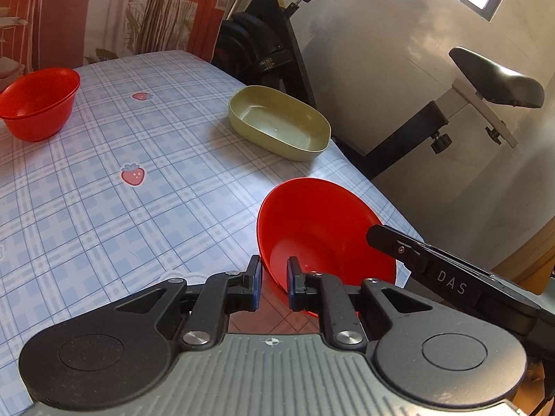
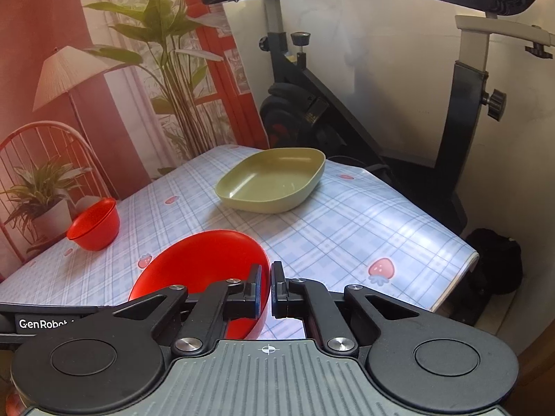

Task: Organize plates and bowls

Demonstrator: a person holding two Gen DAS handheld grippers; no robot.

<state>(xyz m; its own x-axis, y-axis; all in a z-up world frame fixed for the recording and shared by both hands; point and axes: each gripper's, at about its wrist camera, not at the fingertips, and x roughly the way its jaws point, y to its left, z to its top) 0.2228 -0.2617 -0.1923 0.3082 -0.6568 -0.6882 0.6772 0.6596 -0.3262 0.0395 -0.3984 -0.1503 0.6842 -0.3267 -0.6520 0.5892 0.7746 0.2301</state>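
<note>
A red bowl [image 1: 322,232] is held tilted above the near edge of the table; it also shows in the right wrist view [image 2: 204,267]. My right gripper [image 2: 270,287] is shut on its rim. My left gripper [image 1: 274,280] straddles the bowl's opposite rim with a small gap between its pads, and whether it presses the rim is unclear. A second red bowl [image 1: 38,104] stands upright at the far left of the table [image 2: 95,223]. An olive-green oblong dish [image 1: 279,123] sits near the table's far right edge [image 2: 272,180].
The table wears a blue checked cloth with strawberries [image 1: 121,173]. An exercise bike [image 1: 492,79] stands close along the table's right side [image 2: 461,111]. A potted plant and a red wire chair [image 2: 41,187] stand behind the far left corner.
</note>
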